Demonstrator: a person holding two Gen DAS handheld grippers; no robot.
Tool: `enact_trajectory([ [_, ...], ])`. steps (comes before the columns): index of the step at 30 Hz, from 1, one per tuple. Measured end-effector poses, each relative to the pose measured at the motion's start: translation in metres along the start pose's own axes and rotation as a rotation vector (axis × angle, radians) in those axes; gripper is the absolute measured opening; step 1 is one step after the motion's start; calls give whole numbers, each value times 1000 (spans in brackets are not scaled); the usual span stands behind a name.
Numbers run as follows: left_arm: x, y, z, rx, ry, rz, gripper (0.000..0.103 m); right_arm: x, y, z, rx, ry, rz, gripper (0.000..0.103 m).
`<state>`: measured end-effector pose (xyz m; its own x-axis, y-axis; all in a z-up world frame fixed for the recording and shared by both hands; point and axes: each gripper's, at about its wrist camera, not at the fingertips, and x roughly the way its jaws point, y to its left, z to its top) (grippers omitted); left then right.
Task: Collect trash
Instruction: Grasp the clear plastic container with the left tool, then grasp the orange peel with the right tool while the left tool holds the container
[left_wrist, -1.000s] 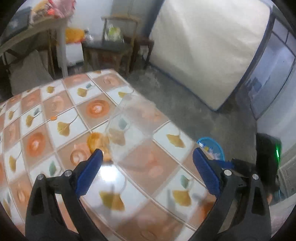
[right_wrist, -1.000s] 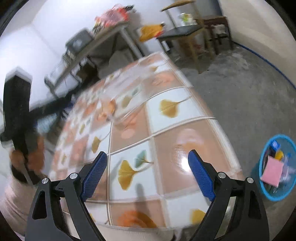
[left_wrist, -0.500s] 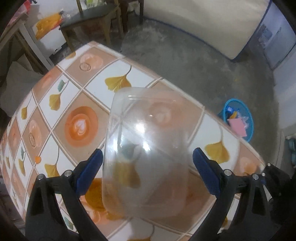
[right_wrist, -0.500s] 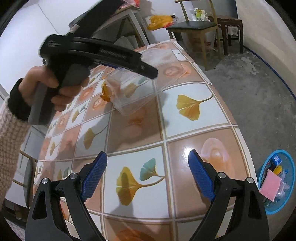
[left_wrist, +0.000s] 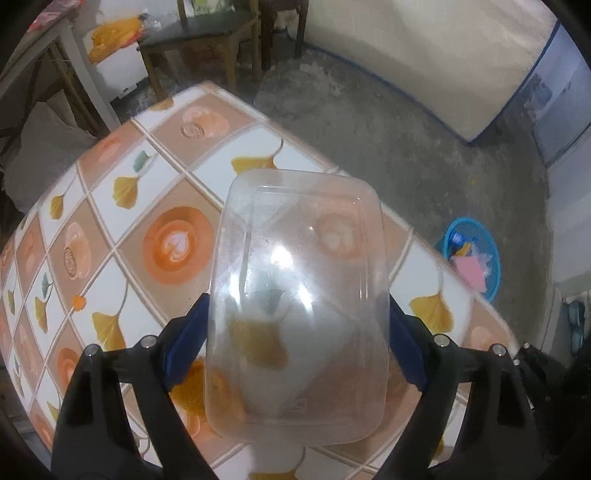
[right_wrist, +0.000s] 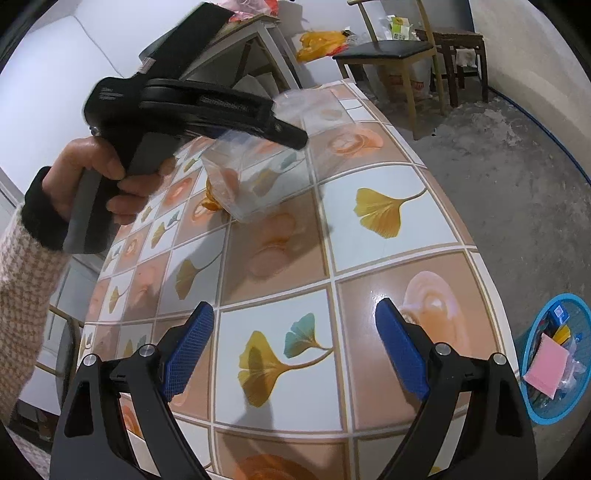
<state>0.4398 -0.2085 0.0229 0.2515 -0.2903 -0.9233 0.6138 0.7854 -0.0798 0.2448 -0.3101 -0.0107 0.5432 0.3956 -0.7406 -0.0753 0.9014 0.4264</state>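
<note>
- A clear rectangular plastic food container (left_wrist: 299, 295) lies upside down on the tabletop (left_wrist: 173, 206), which is covered in a glossy cloth of orange and white squares printed with ginkgo leaves and coffee cups.
- The left gripper (left_wrist: 297, 347) points steeply down over the container, its blue-padded fingers (left_wrist: 186, 343) standing one on each long side of it.
- Those fingers have just been closing in on the container, which sits between them; the pads lie right at its walls, but a firm pinch cannot be told from either view.
- In the right wrist view a hand (right_wrist: 99, 177) in a black cuff and a checked knit sleeve (right_wrist: 26, 280) holds the left gripper (right_wrist: 291, 136) by its black handle.
- The right gripper (right_wrist: 293, 343) hangs over the near part of the tabletop with its blue fingers (right_wrist: 190, 347) spread wide and nothing between them, well apart from the container (right_wrist: 266, 177).
- A round blue basket (right_wrist: 533, 402) stands on the grey concrete floor (right_wrist: 517, 177) just beside the table, holding a pink sheet and other small scraps.
</note>
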Motion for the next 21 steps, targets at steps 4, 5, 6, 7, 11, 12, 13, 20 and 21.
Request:
enact_trajectory([
  [4, -43, 8, -15, -40, -114, -36, 84, -10, 3, -3, -8, -14, 3, 87],
  [5, -57, 11, -22, -53, -146, -43, 84, -12, 5, -3, -12, -17, 4, 86],
  [6, -66, 14, -28, -67, -169, -45, 84, -15, 6, -2, -17, -18, 8, 87],
  [7, -80, 20, -38, -91, -203, -53, 84, -17, 8, 0, -25, -19, 14, 87],
  [11, -118, 48, -86, -213, -309, -52, 84, -23, 16, 15, -49, -25, 50, 86],
  [12, -123, 55, -97, -240, -328, -48, 84, -22, 19, 20, -55, -26, 74, 86],
  [13, -129, 67, -117, -293, -355, -34, 84, -21, 21, 25, -55, -23, 96, 86],
  [20, -128, 113, -206, -505, -401, -17, 84, 30, 32, 62, 38, 106, 264, 84],
  [21, -128, 116, -213, -519, -405, -14, 84, 39, 32, 70, 56, 116, 272, 80],
])
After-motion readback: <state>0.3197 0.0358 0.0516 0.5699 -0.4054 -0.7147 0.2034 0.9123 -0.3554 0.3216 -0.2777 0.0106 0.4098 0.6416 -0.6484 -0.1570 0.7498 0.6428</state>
